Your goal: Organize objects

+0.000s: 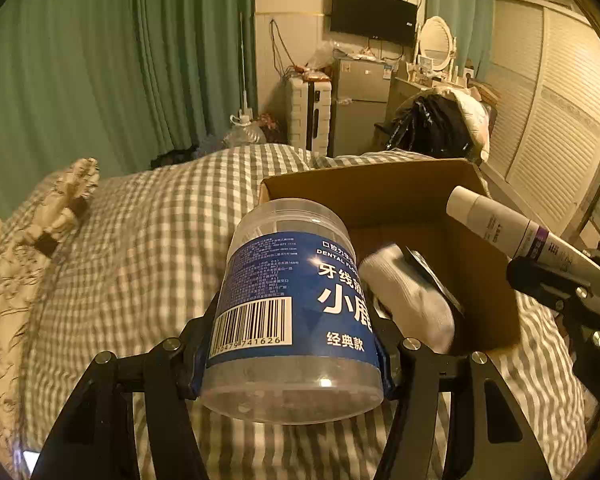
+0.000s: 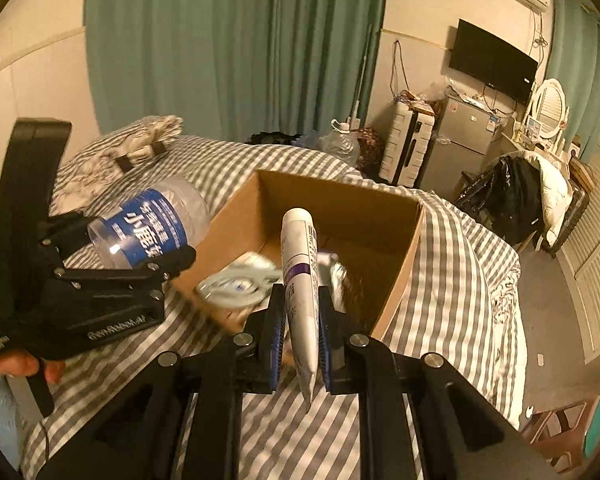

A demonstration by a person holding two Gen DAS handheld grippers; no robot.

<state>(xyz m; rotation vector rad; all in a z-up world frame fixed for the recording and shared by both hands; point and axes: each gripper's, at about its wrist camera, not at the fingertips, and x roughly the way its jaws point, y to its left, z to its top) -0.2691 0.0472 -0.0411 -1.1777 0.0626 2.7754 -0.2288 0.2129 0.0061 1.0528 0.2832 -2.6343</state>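
Cardboard box (image 1: 384, 196) sits open-topped on the bed (image 1: 148, 240), which is covered in a grey-and-white checked quilt; in the left wrist view the box fills the middle right of the frame, and in the right wrist view (image 2: 340, 208) it lies at the centre, one corner pointing toward the lower left. Inside it lie a white sock (image 1: 408, 300) and some blurred pale packets (image 2: 240, 284) that I cannot identify.

Next in size, the dental floss jar (image 1: 296, 308), a clear plastic tub with a blue label and a barcode, is clamped across its lower body by the left tool (image 1: 292, 364), one pad on each side. Its long axis runs up and away from the camera, leaning a little to the left, lid end toward the near wall of the box and base toward the lens. In the right wrist view the jar (image 2: 152, 228) hangs at the centre left, just outside the box's left wall, lid end pointing to the upper right.

Smallest, the white tube (image 2: 300, 280) with a purple band is pinched near its flat crimped end by the right tool (image 2: 298, 340). Its long axis runs almost straight up the frame, the rounded cap end pointing into the open box and the crimp pointing down toward the camera. In the left wrist view the tube (image 1: 512, 228) slants from the right edge toward the upper left, cap over the box's right wall.
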